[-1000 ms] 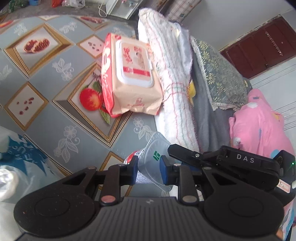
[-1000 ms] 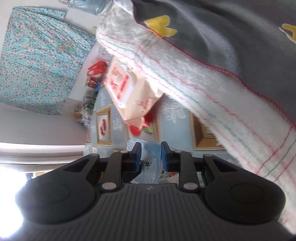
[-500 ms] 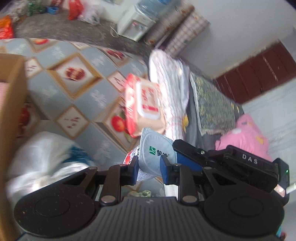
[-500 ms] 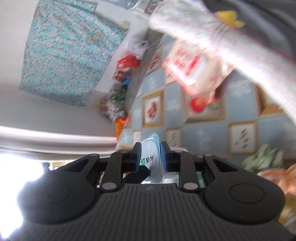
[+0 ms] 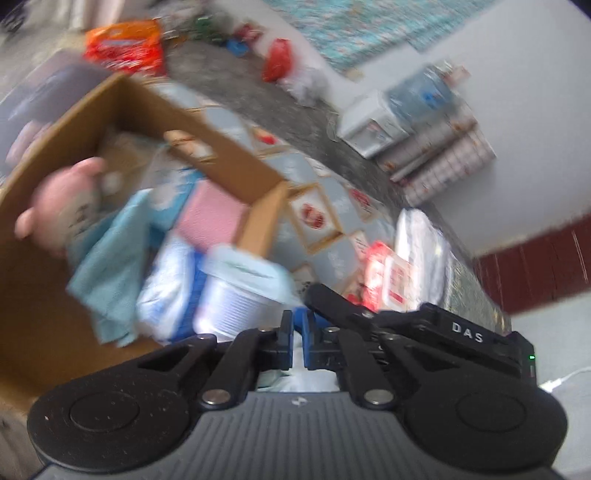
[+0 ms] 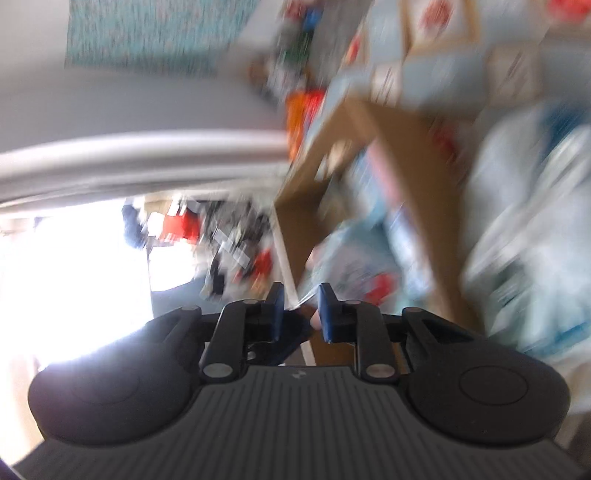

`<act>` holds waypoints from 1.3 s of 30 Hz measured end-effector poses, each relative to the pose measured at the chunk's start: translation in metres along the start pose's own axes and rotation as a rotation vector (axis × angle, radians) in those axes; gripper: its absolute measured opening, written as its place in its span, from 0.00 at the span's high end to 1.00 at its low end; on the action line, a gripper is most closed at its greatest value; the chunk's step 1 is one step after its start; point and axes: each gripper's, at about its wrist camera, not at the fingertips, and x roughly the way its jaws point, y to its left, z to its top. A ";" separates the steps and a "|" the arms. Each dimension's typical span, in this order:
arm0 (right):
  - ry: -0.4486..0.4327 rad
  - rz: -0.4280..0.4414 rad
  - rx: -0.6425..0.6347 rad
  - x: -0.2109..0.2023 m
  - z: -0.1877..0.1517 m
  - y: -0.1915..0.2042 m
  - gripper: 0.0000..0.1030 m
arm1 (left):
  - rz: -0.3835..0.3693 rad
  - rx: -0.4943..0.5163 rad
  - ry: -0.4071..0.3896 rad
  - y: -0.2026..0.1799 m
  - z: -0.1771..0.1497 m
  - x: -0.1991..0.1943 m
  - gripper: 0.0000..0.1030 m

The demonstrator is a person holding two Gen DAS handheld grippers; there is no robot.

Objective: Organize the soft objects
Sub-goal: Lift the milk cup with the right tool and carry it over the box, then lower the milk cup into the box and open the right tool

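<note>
Right by the camera, the left hand-held gripper (image 5: 297, 343) is almost closed now, and nothing is showing between its tips. A moment ago it was pinching the soft blue-and-white pack (image 5: 243, 291) low over the bench (image 5: 314, 218), together with the right hand-held gripper (image 6: 299, 314). Now both are swinging over to the cardboard box (image 5: 258, 221), and the pack is sitting at the box's near corner, very blurry. The right one's jaws are standing a little apart, with something thin and clear near them. The picture is too smeared to tell if it is holding.

I think the pack is going into the box, so this bit of tidying is nearly done.

Inside the box, a blue cloth (image 5: 110, 266), a pink cloth (image 5: 210, 218) and a pink toy (image 5: 55, 199) are lying together.

Farther off, the bench is wearing a grey cover with fruit pictures. A pack of wipes (image 5: 388, 273) and a folded white towel (image 5: 421, 243) are waiting there. Beyond them a water cooler (image 5: 373, 125) is standing by the wall, with a flowery curtain (image 5: 369, 29) above and a dark red door (image 5: 546, 262) to the side.
</note>
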 end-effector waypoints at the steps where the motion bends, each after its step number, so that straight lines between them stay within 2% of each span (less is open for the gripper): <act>1: 0.025 -0.019 -0.018 0.018 -0.005 0.004 0.82 | 0.031 -0.001 -0.006 0.011 0.000 -0.002 0.95; 5: 0.106 -0.085 -0.001 0.071 -0.020 0.001 0.83 | 0.091 -0.107 -0.023 0.067 -0.001 -0.009 0.94; 7: 0.133 -0.136 -0.004 0.087 -0.026 0.001 0.83 | 0.146 -0.098 -0.016 0.084 -0.001 -0.011 0.93; 10: 0.137 -0.169 -0.023 0.089 -0.025 0.004 0.83 | 0.142 -0.106 0.023 0.102 -0.001 -0.009 0.87; 16: 0.144 -0.219 -0.051 0.093 -0.009 -0.002 0.81 | 0.183 -0.072 0.052 0.114 -0.012 -0.010 0.85; 20: 0.178 -0.223 -0.071 0.114 -0.006 -0.004 0.81 | 0.260 -0.006 0.031 0.117 -0.012 -0.016 0.80; 23: 0.216 -0.221 -0.074 0.133 -0.013 -0.003 0.80 | 0.323 0.049 0.020 0.119 -0.010 -0.021 0.80; 26: 0.253 -0.232 -0.055 0.157 -0.023 -0.007 0.78 | 0.368 0.080 0.003 0.124 -0.007 -0.026 0.74; 33: 0.262 -0.254 0.025 0.194 -0.024 -0.021 0.65 | 0.381 0.123 -0.021 0.139 0.001 -0.029 0.73; 36: 0.268 -0.291 0.013 0.214 -0.021 -0.024 0.63 | 0.395 0.164 0.000 0.143 0.004 -0.017 0.74; 39: 0.286 -0.317 -0.049 0.228 -0.019 -0.016 0.63 | 0.420 0.168 0.009 0.146 0.004 -0.015 0.74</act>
